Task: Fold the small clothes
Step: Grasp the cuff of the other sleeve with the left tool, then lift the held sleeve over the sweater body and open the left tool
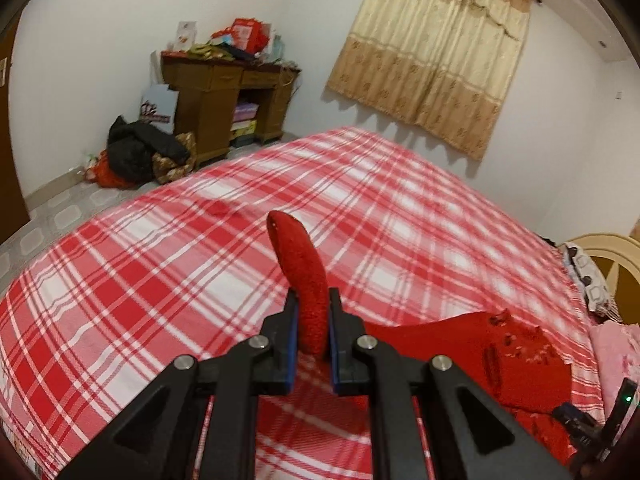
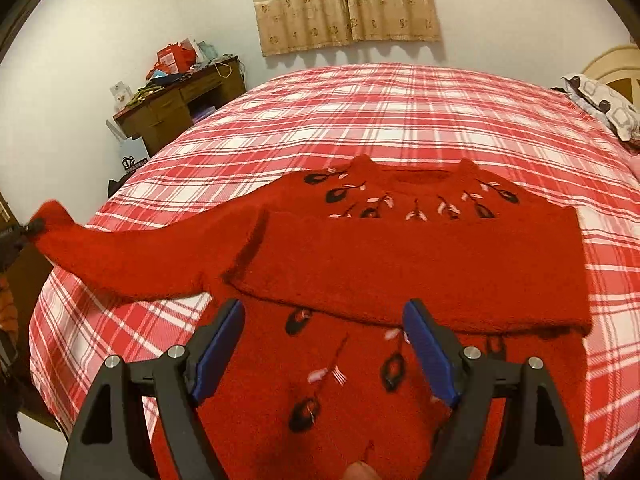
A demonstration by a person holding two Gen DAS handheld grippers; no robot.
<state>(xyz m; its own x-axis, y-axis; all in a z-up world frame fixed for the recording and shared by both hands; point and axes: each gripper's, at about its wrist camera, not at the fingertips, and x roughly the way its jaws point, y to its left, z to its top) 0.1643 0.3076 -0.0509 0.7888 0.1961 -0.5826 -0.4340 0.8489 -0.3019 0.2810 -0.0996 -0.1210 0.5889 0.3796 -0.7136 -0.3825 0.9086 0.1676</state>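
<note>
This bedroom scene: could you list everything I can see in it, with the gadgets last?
sweater: one, red with dark leaf pattern, flat on the bed, partly folded
sleeve: one, red, lifted off to the side
bedspread: one, red and white plaid, covers the bed
curtain: one, beige, far wall
desk: one, brown wood, corner, cluttered top
dark clothes pile: one, black, floor by the desk
pillow: one, patterned, bed's right edge
left gripper: black, blue pads, shut on the sleeve
right gripper: black, blue pads, open above the sweater

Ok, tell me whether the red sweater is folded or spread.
Partly folded: red sweater doubled over its lower body, one sleeve stretched out, unfolded.
</note>
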